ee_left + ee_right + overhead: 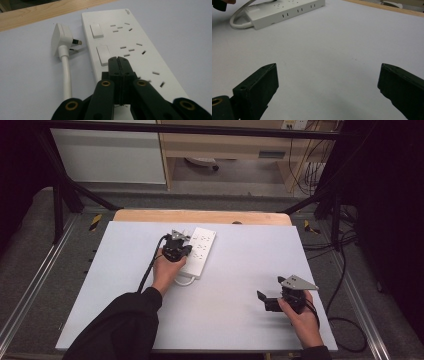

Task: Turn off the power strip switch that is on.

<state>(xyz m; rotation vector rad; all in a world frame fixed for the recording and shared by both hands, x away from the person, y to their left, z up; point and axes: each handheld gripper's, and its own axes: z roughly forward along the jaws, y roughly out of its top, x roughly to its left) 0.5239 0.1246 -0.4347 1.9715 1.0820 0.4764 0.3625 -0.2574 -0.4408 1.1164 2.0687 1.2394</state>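
Note:
A white power strip point(200, 250) point(130, 47) point(284, 11) lies on the white board toward the back middle. Its white plug point(61, 37) rests on the board beside it, on a white cable point(67, 77) point(238, 21). My left gripper point(176, 247) point(119, 60) is shut with nothing between its jaws. Its tips hover over the strip near the second rocker switch point(103, 55). My right gripper point(267, 301) point(327, 85) stands wide open over bare board at the front right, far from the strip.
The white board point(225, 320) covers a wooden table point(200, 216) whose far edge shows behind it. Black frame posts point(57, 205) rise at both sides, and cables point(345, 285) trail on the floor to the right.

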